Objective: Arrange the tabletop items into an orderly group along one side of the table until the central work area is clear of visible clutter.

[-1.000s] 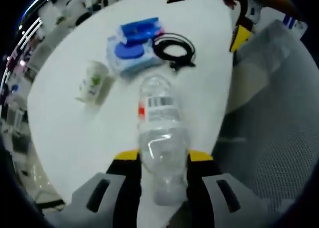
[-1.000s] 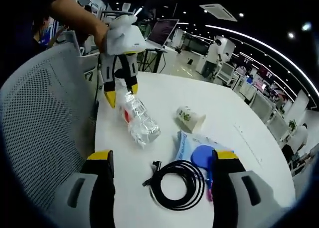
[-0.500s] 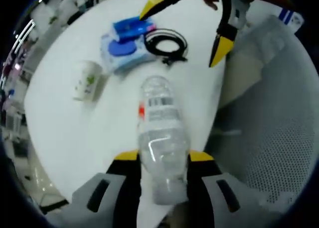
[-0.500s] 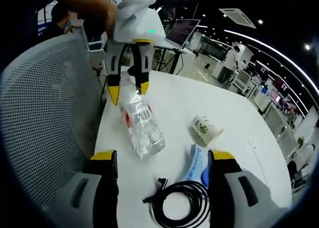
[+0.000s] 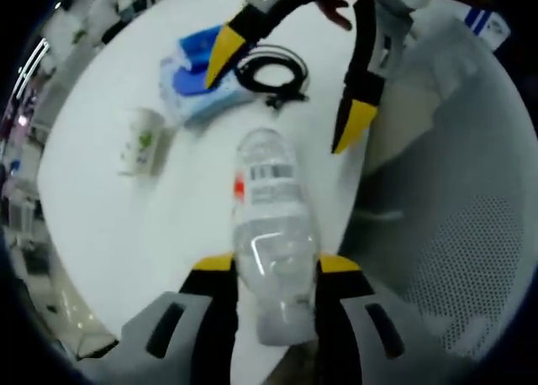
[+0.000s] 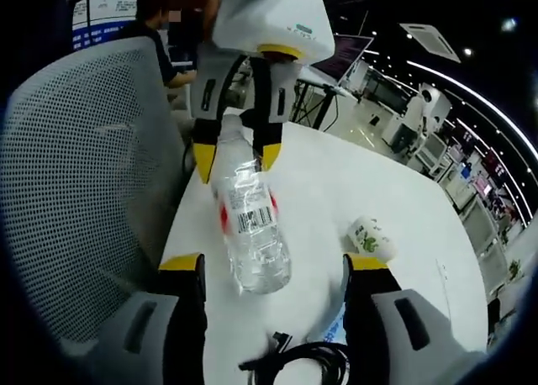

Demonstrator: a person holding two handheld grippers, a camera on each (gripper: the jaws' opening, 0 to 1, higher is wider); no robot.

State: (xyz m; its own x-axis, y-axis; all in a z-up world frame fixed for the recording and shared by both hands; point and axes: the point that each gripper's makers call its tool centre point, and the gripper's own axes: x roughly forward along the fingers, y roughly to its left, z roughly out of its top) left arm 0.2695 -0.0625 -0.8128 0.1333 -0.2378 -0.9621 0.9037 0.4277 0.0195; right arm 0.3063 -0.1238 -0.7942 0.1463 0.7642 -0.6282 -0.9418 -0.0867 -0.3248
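The left gripper (image 5: 276, 271) pinches the bottle (image 5: 271, 234) by its neck over the desk (image 5: 109, 234) edge, and the spread right gripper (image 6: 275, 271), closing in, could knock it loose.

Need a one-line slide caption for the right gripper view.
Left claw clamps a clear water bottle on the white table, open right claw facing it.

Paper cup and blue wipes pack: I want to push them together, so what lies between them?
Bare white table lies between paper cup and blue wipes pack, left gripper view.
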